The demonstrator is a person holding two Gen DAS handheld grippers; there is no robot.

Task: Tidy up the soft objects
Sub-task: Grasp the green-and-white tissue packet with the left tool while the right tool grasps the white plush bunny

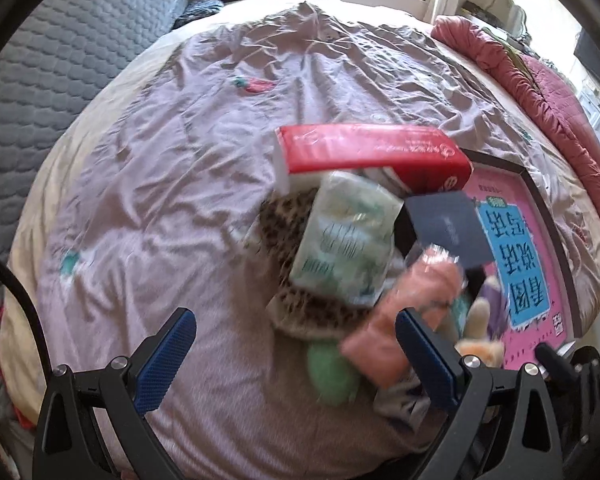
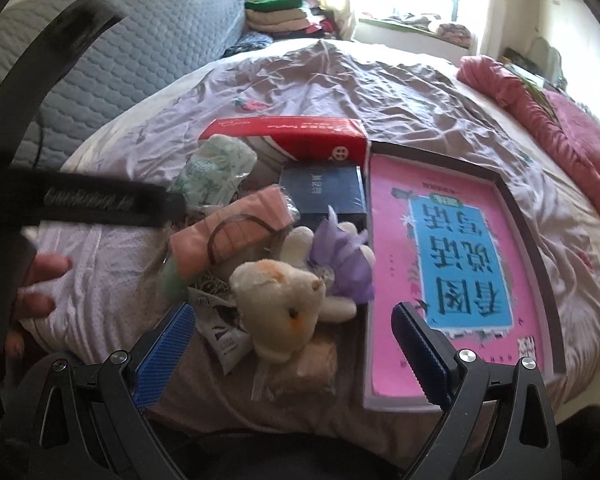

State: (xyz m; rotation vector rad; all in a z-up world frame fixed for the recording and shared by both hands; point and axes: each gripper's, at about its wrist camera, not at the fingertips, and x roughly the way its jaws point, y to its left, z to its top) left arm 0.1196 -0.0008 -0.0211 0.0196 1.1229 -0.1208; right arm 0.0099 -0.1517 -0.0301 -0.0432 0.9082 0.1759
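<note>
Still choosing from the heap (image 2: 268, 248) at frame centre, both grippers (image 1: 296, 344) (image 2: 292, 344) spread empty; next, closing on the bear (image 2: 284, 304).

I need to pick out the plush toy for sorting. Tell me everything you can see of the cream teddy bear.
The cream teddy bear is a small plush with fuzzy off-white fur, orange patches on its head and face, and a dark eye. It lies tilted on the pile of soft goods on the bed, head toward the camera. A purple plush presses against its far side, a peach packet lies just behind, and crinkled wrappers sit under it. The pink book lies to its right. Neither gripper touches it.
</note>
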